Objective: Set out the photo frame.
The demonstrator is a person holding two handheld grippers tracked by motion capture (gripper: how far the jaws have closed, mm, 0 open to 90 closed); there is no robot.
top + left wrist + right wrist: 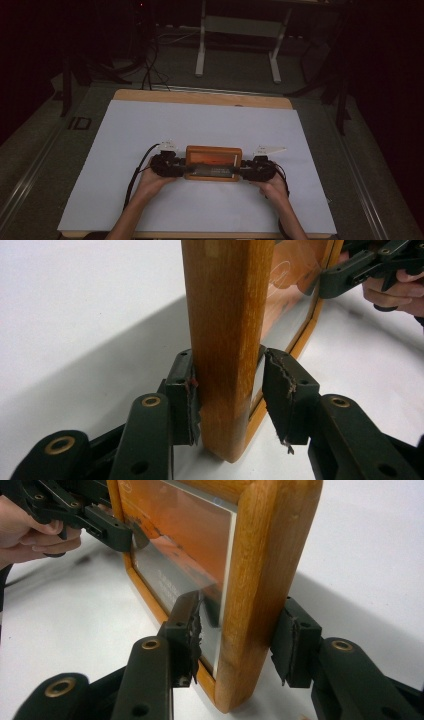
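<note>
Counts: 1 wooden picture frame, 2 grippers, 2 hands, 1 table, 1 white sheet covering most of the tabletop.

L to R in high view: left hand holds left gripper at frame's left end. Frame sits mid-table toward the near edge, long side across, standing on the sheet. Right gripper at frame's right end, right hand behind it. Grey plate atop each gripper. Cable trails from the left gripper back along the forearm.

Left gripper view: left gripper straddles the frame's end upright. One jaw's pad is against the wood; the other jaw stands off the glass side w/ a visible gap. So jaws spread around the frame, not clamped. Pad rubber torn/ragged on both. Other gripper seen far end, top right, w/ fingers.

Right gripper view: right gripper is pinching the frame, one pad on glass face, other on wood back, both look in contact. Orange print behind glass, some text lower down.

Hidden/unclear: high view dim, jaw tips can't be resolved there. Print's text too blurred to read. Table wood visible only at far edge + thin near strip. Forearms cut off at bottom. Background beyond table dark; a white desk stand and cables on floor, rest hard to make out.
</note>
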